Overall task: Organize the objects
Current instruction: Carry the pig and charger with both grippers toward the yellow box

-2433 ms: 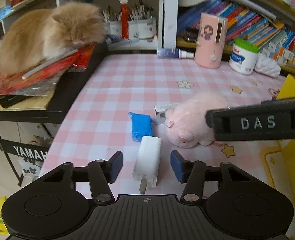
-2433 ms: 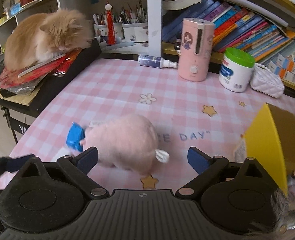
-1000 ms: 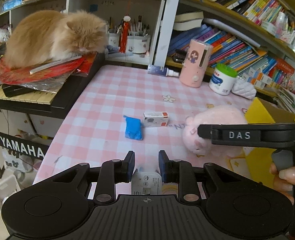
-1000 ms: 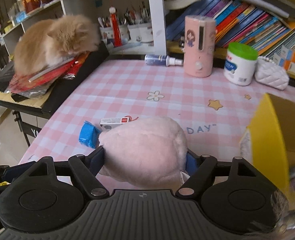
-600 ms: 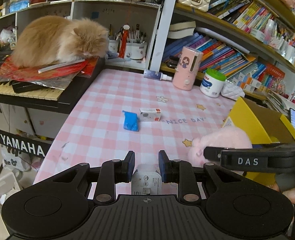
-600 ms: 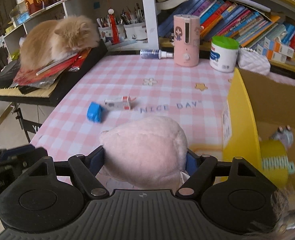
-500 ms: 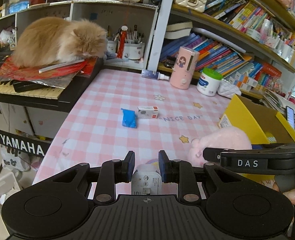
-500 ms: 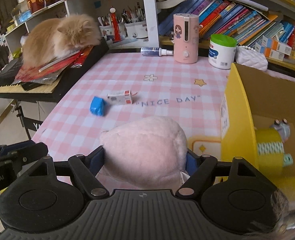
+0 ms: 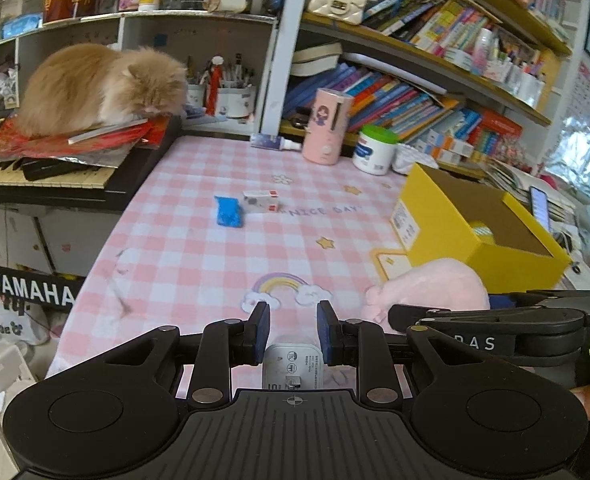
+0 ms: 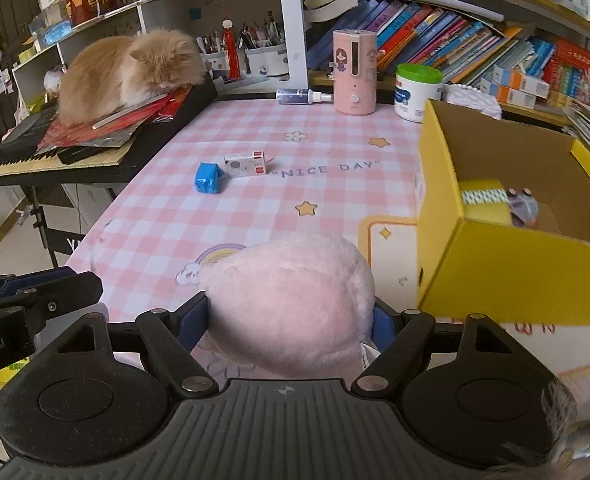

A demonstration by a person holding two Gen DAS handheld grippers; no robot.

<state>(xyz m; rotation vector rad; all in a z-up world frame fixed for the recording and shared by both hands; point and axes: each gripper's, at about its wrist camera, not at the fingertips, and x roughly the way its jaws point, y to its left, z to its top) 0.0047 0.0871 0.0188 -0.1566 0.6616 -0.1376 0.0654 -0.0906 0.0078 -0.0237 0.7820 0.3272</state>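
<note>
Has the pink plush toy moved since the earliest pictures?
Yes. The pink plush toy has left its place beside the blue packet and now hangs in the right hand-held gripper, nearer the yellow box.

charger (image 9: 293, 364) front hidden btwn pads

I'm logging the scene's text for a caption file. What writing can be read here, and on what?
"YAMAHA": black keyboard stand panel.
"NICE DAY": pink checked tablecloth.
"AS", first letter hidden: black right gripper.
Small white carton, white charger, green-lidded white jar, book spines: too small to read.
</note>
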